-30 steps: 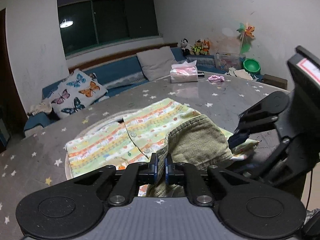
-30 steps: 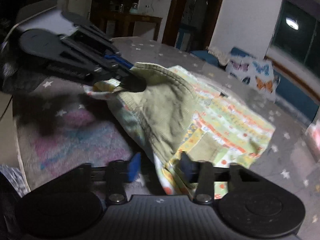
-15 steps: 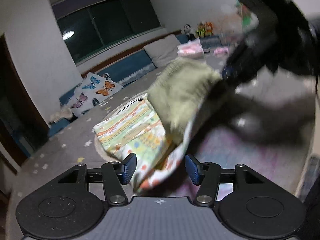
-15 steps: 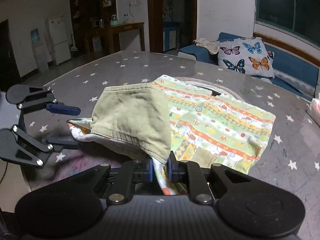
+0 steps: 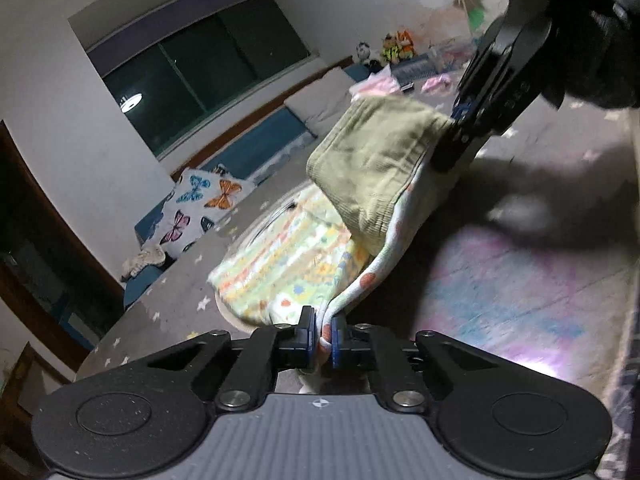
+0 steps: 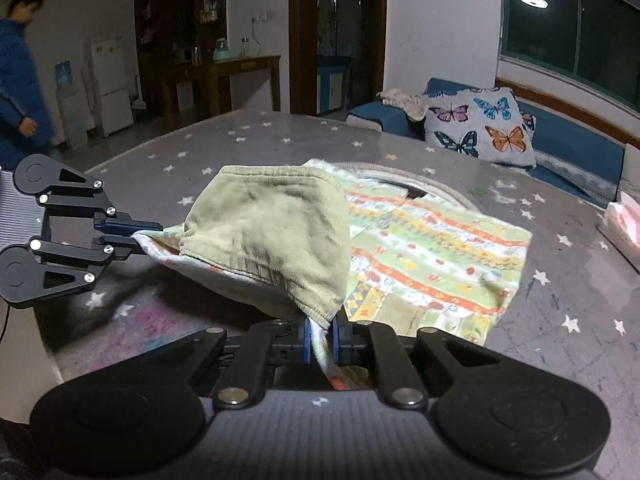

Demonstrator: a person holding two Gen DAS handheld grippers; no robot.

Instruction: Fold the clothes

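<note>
A small patterned shirt [image 6: 432, 252] with an olive corduroy lining [image 6: 272, 232] lies on the grey star-print table [image 6: 280, 140]. Its near hem is lifted off the table and stretched between both grippers. My left gripper [image 5: 322, 336] is shut on one corner of the hem; it also shows in the right wrist view [image 6: 132, 232] at the left. My right gripper [image 6: 320, 338] is shut on the other corner; it shows in the left wrist view [image 5: 460, 120] at the upper right. The shirt [image 5: 288, 264] sags between them, olive side [image 5: 372, 176] up.
A butterfly pillow [image 6: 476, 128] and blue bench stand beyond the table's far edge. A pink tissue pack [image 6: 624, 220] lies on the table at the right. A person in blue [image 6: 20, 76] stands far left. Toys [image 5: 396, 46] line the far end.
The left gripper opened, shifted along the hem and shut again on its corner. The right gripper closed on the other corner. The hem now hangs lifted between them.
</note>
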